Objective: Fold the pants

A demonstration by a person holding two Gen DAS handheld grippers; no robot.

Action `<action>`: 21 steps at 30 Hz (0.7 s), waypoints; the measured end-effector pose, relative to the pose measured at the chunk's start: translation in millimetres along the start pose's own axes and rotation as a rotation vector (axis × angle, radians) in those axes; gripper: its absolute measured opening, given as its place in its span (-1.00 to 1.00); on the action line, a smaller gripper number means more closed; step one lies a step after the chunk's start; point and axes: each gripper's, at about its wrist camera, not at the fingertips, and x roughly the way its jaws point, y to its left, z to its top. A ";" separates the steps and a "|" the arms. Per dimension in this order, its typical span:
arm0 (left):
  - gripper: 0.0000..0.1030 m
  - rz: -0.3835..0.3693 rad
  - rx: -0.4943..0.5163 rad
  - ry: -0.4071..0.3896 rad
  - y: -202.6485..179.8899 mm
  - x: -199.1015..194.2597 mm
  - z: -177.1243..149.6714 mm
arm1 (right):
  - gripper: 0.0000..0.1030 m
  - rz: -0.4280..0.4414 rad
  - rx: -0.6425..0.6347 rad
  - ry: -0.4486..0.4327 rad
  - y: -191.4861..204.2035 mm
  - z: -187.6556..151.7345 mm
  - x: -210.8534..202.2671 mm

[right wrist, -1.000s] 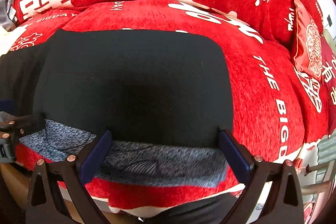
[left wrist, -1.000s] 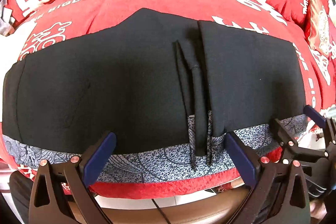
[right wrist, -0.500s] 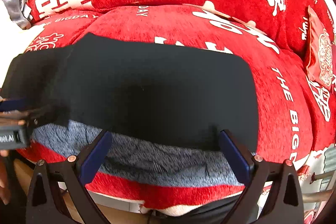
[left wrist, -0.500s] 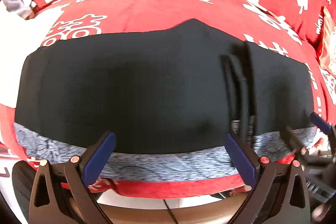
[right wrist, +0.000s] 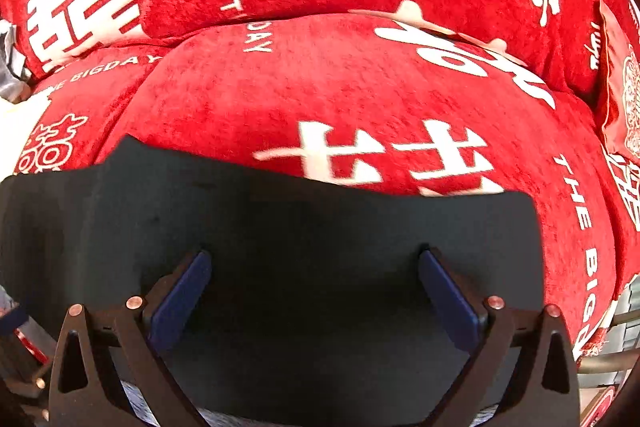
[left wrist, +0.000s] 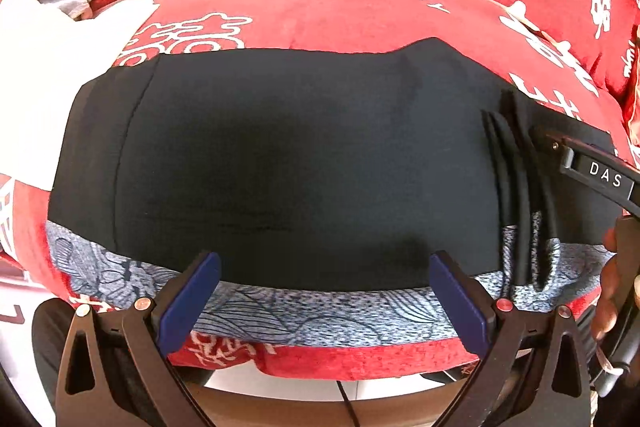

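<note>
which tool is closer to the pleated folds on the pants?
Right. The right tool sits just beside the pleated folds; the left tool is off to their left.

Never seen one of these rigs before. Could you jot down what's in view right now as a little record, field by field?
garment: black pants with a blue-grey patterned band, spread flat
surface: red cushion with white lettering
left gripper: open, at the patterned near edge, holding nothing
right gripper: open, over the black fabric, holding nothing
folds: narrow pleats near the pants' right end
</note>
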 end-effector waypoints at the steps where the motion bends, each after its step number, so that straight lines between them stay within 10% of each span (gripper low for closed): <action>1: 1.00 0.000 -0.004 0.001 2.6 0.3 0.3 | 1.00 -0.001 0.001 -0.010 3.3 -0.3 -2.3; 9: 1.00 0.052 -0.063 -0.021 42.8 -0.9 14.5 | 1.00 -0.040 0.038 -0.116 -21.0 6.8 -26.9; 21: 1.00 0.083 -0.148 -0.008 97.7 10.5 16.2 | 1.00 -0.071 0.293 0.052 -128.9 -11.3 -7.6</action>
